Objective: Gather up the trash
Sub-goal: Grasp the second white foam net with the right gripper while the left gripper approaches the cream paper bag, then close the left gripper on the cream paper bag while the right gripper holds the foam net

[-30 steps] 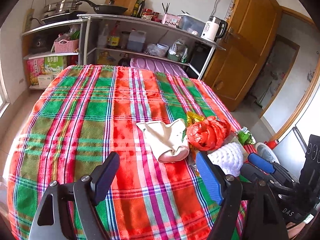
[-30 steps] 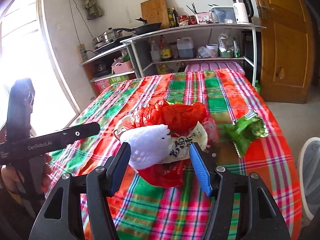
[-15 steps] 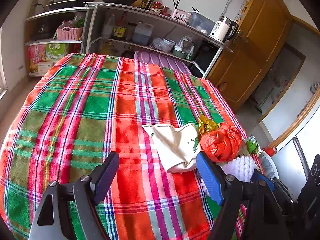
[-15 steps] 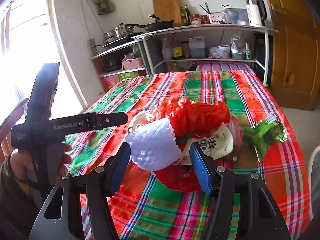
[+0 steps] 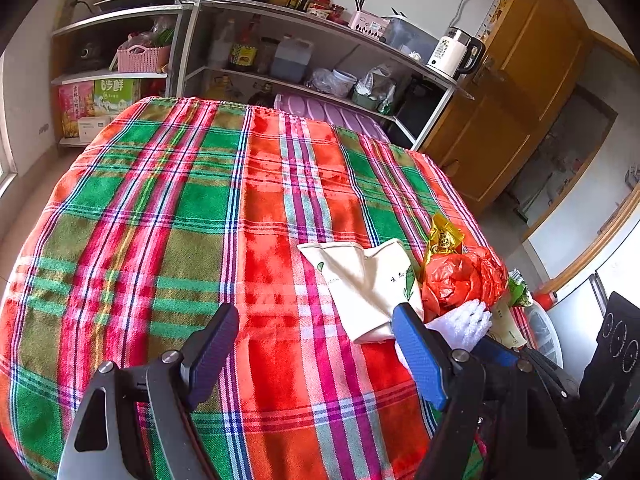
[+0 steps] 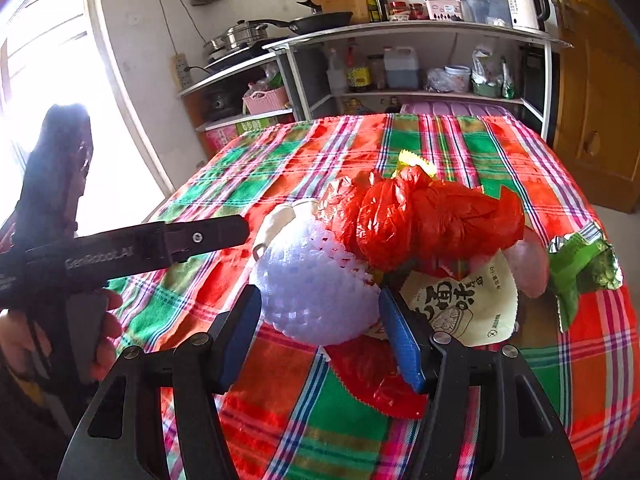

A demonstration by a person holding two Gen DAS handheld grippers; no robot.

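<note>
Your right tongs (image 6: pixel 320 332) were closing around the white foam fruit net (image 6: pixel 316 280) on the worktop (image 6: pixel 460 148), seemingly not yet gripping; your empty left tongs (image 5: pixel 316 352) gaped wide, farther off.

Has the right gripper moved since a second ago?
Yes. The right gripper came closer to the white foam net on the table, which now sits between its closing fingers.
</note>
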